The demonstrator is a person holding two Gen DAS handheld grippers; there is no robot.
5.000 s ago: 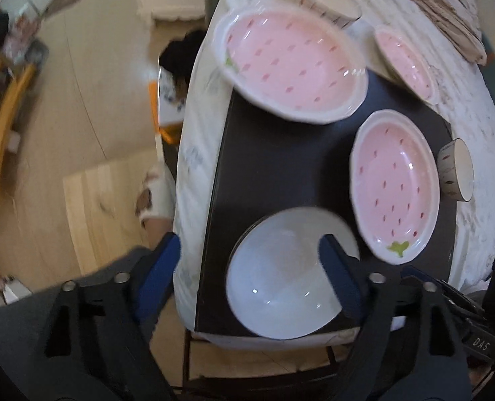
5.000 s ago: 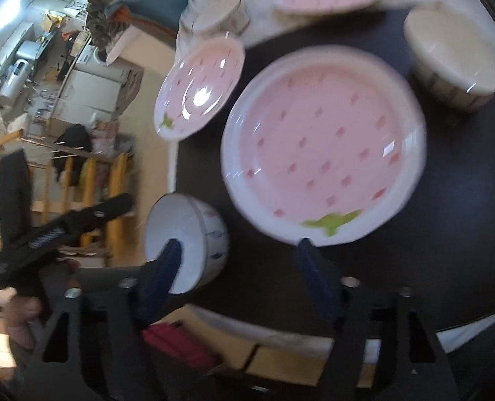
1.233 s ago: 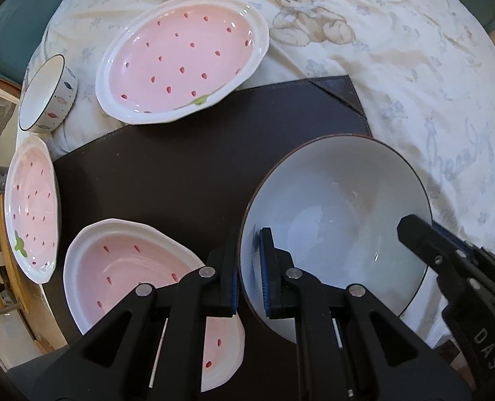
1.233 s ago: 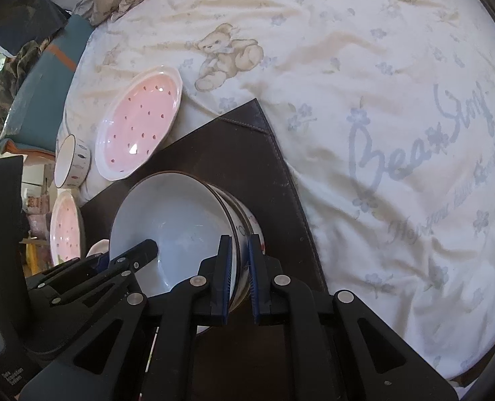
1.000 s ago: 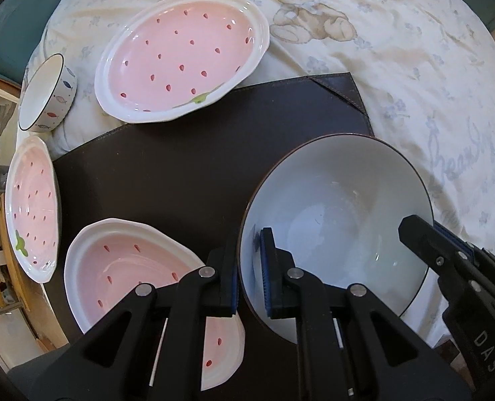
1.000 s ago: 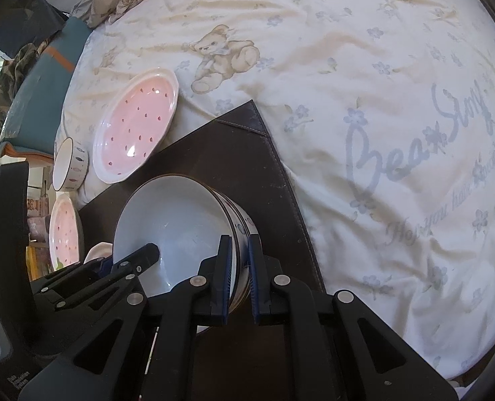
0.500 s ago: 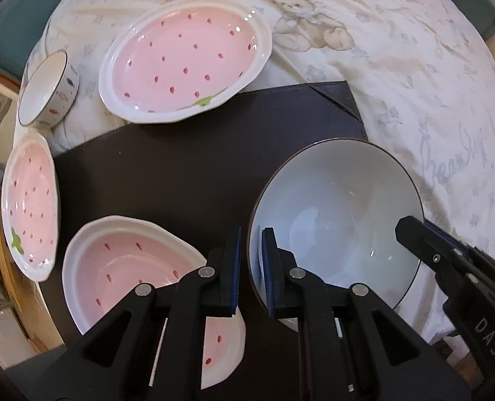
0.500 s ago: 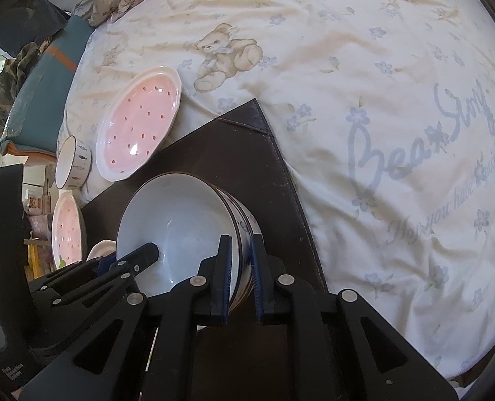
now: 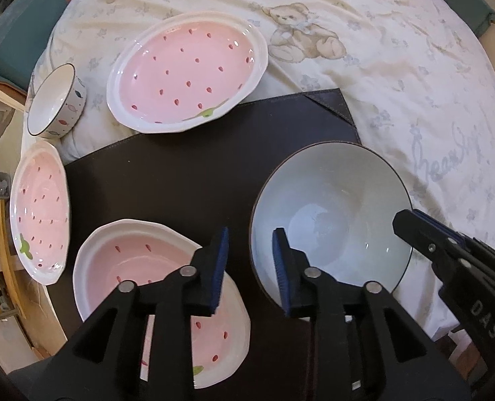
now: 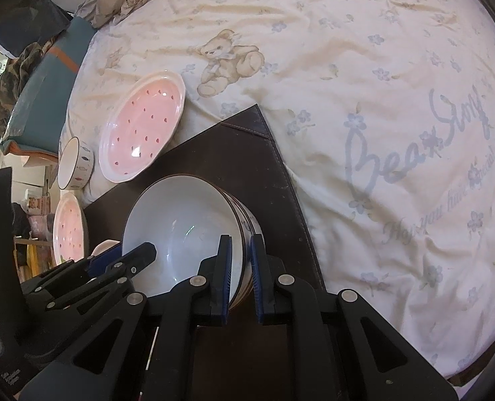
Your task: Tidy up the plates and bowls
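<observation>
The white bowl is seen sitting upright on the dark mat, near that mat's far right corner, on a desk covered by a bear-print cloth. From the right wrist view it appears to be nested in at least one more bowl beneath it — a second rim shows just under the first.

The left gripper is pointed straight down over the bowl's near left rim. Its jaws are opening: one pad stands outside the wall, the other inside, and neither is seen pressing on the rim any more, so the bowl is judged to be released on that side. The right gripper is seen clamped on the opposite rim of the white bowl, its pads close together with the wall between them.

The relation that matters next is judged to be this — the bowl lies directly below and between the two grippers, so both are equally near, but only the right one has hold of it. Being round, the bowl has no long axis; its mouth points up, and it sits level.

The remaining pieces lie to the left of the left gripper: a pink strawberry dish just beside it, its long axis running roughly toward the camera; a pink plate at the desk's left edge; a large oval plate farther off, its long axis running across the view; and a small patterned bowl beside that. The left gripper is nearer to all of these.
</observation>
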